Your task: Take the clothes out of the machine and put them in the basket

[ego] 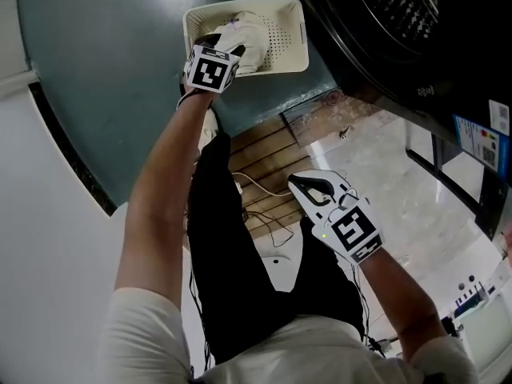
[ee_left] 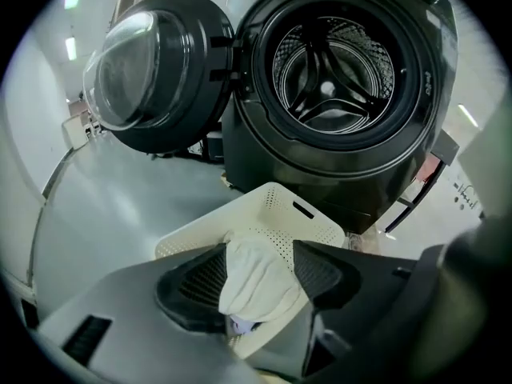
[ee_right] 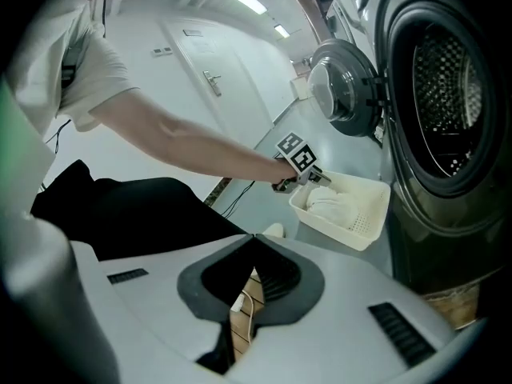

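A cream perforated basket stands on the grey floor in front of the dark washing machine. A white cloth lies bunched inside it. My left gripper hovers over the basket's near-left corner. Its jaws stand open in the left gripper view, with the white cloth seen between them, down in the basket. The drum looks empty. My right gripper hangs back over the person's lap, shut with its tips together and nothing in it.
The machine's round door is swung open to the left of the drum. A strip of wooden floor with loose cables runs under my right gripper. The person's black trousers fill the lower middle.
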### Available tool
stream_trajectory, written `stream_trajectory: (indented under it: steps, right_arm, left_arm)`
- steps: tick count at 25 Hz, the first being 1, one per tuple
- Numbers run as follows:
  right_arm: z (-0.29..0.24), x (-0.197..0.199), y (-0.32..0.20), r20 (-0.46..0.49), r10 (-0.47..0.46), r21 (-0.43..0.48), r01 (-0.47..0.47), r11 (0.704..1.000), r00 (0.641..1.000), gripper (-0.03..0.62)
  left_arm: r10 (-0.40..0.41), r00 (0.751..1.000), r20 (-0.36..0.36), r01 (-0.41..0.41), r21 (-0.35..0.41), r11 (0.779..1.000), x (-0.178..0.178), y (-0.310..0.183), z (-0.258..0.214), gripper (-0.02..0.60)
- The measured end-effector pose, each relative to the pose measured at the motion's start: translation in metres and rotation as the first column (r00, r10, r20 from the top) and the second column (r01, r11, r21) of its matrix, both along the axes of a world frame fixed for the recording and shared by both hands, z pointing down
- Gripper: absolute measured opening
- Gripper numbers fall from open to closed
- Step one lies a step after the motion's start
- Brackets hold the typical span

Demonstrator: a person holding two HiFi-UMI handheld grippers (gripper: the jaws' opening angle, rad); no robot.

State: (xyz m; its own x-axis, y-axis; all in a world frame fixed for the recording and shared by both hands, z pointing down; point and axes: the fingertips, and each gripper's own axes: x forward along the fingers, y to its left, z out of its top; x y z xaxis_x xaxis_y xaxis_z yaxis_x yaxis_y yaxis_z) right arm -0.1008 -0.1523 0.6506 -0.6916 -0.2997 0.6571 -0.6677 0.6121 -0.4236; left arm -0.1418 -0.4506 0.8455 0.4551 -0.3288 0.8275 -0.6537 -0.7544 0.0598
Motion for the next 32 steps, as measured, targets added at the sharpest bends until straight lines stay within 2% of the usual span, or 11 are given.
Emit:
stream_trajectory:
  steps: [11, 18, 23, 27, 32]
  right_arm:
    - [-0.08, 0.027, 0.051, -0.009, -0.032, 0.112, 0.033, 0.993, 0.999, 0.003]
    - [-0.141, 0.046, 0.077, 0.023, -0.007, 0.18, 0.003, 0.984, 1.0, 0.003]
    - [-0.183, 0.056, 0.098, 0.024, -0.027, 0.238, 0.021, 0.971, 0.999, 0.003]
    - [-0.214, 0.065, 0.12, 0.048, -0.045, 0.276, 0.03, 0.961, 0.998, 0.003]
    - [-0.243, 0.081, 0.147, 0.048, -0.056, 0.32, 0.038, 0.947, 0.997, 0.003]
  left_arm:
    - [-0.054, 0.996, -0.064, 0.058, 0.07, 0.996, -0.006, 0.072, -0.138, 0.245]
    - [-0.077, 0.983, -0.164, 0.095, 0.105, 0.99, 0.001, 0.136, -0.236, 0.234]
    - [-0.108, 0.972, -0.209, 0.136, 0.124, 0.983, -0.007, 0.192, -0.297, 0.212]
    - [-0.125, 0.956, -0.266, 0.168, 0.146, 0.975, -0.009, 0.238, -0.351, 0.164]
    - [-0.093, 0.948, -0.303, 0.154, 0.186, 0.97, 0.009, 0.305, -0.413, 0.096]
